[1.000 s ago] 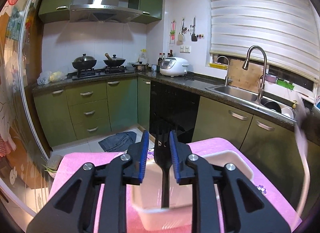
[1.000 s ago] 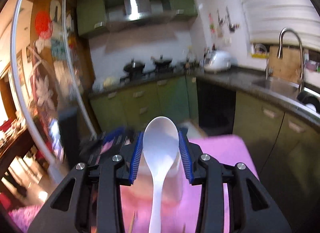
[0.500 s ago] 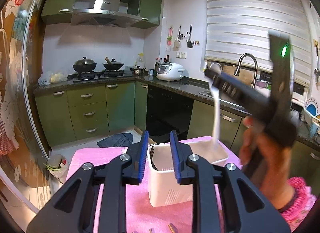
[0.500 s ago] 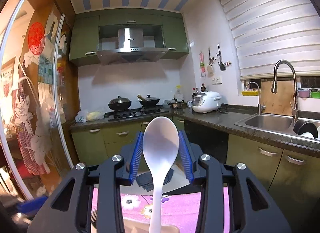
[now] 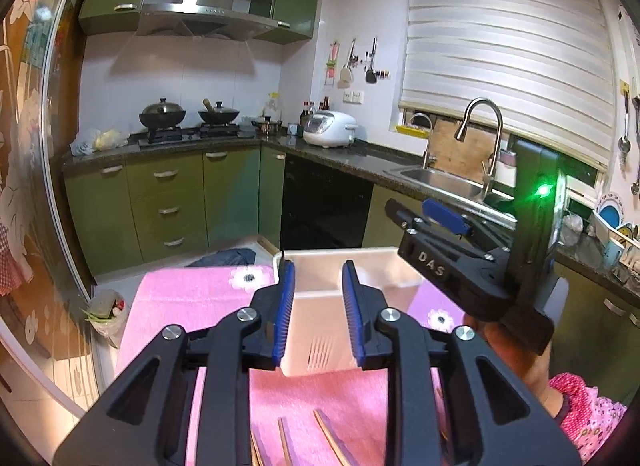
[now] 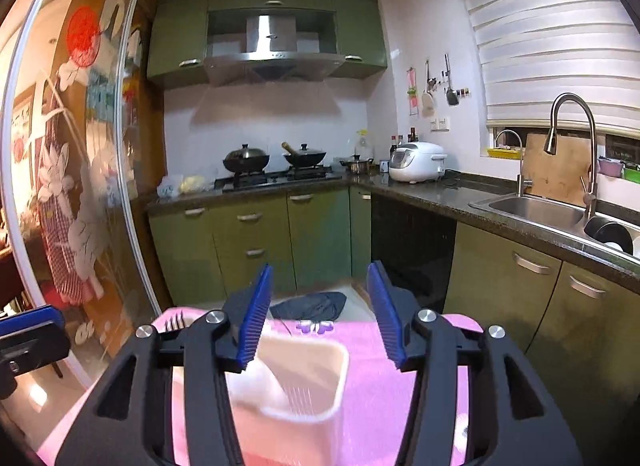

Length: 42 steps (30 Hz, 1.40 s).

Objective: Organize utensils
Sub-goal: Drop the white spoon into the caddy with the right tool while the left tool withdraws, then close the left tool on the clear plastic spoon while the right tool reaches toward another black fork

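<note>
Both grippers have nothing between their blue pads. On the left wrist view, the left gripper (image 5: 318,308) has its jaws apart by a moderate gap, and it hangs above the pink flowered cloth (image 5: 192,298) that covers the desk. Directly in front of its fingertips stands the white utensil holder (image 5: 320,330), a rectangular plastic box with drain slots in its wall. The right gripper (image 5: 424,217) is seen from the side here, a little above the far right corner of the holder, and a hand (image 5: 516,354) grips its handle; a green light shines on its body. Near the bottom edge of this view, some wooden chopsticks (image 5: 326,436) lie on the cloth, in front of the holder.

On the right wrist view, the right gripper (image 6: 318,314) is spread wide and empty, just above the utensil holder (image 6: 320,398). Inside the holder a pale utensil leans against the wall, but it is blurred and I cannot tell exactly what it is. The tines of a fork (image 6: 175,322) stick up at the left end of the holder, behind the gripper's left finger.
</note>
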Each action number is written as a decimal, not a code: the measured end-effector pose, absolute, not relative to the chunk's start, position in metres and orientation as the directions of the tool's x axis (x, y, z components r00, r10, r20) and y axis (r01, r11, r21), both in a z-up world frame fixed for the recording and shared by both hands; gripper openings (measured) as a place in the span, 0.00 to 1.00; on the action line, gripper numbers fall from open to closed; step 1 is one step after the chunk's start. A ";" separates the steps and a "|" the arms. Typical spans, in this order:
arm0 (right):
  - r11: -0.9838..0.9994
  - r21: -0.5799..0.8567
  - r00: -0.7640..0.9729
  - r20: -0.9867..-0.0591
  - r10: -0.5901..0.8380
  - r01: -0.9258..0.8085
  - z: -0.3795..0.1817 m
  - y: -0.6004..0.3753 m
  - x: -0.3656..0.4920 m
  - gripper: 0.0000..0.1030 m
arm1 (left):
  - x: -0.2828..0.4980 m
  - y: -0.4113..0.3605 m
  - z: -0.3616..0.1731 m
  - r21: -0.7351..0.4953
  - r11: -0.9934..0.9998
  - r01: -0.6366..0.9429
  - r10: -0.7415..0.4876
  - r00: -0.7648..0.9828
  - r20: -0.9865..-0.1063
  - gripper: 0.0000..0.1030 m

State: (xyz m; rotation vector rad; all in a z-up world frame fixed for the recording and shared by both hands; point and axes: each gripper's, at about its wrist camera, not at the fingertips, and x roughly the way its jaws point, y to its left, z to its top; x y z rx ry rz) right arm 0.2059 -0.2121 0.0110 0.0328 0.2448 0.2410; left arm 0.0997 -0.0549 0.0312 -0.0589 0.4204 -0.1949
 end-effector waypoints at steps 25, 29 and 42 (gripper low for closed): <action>0.939 0.158 0.592 -0.741 0.317 -0.305 -0.124 -0.268 0.055 0.47 | 0.058 -0.039 -0.099 -0.118 0.992 0.037 -0.118 0.581 -0.805 0.36; 0.937 0.161 0.591 -0.740 0.322 -0.310 -0.116 -0.266 0.057 0.47 | 0.058 -0.036 -0.107 -0.100 0.995 0.021 -0.094 0.567 -0.818 0.36; 0.929 0.180 0.589 -0.731 0.346 -0.322 -0.107 -0.264 0.065 0.47 | 0.076 -0.048 -0.124 -0.079 0.996 0.046 -0.091 0.520 -0.849 0.32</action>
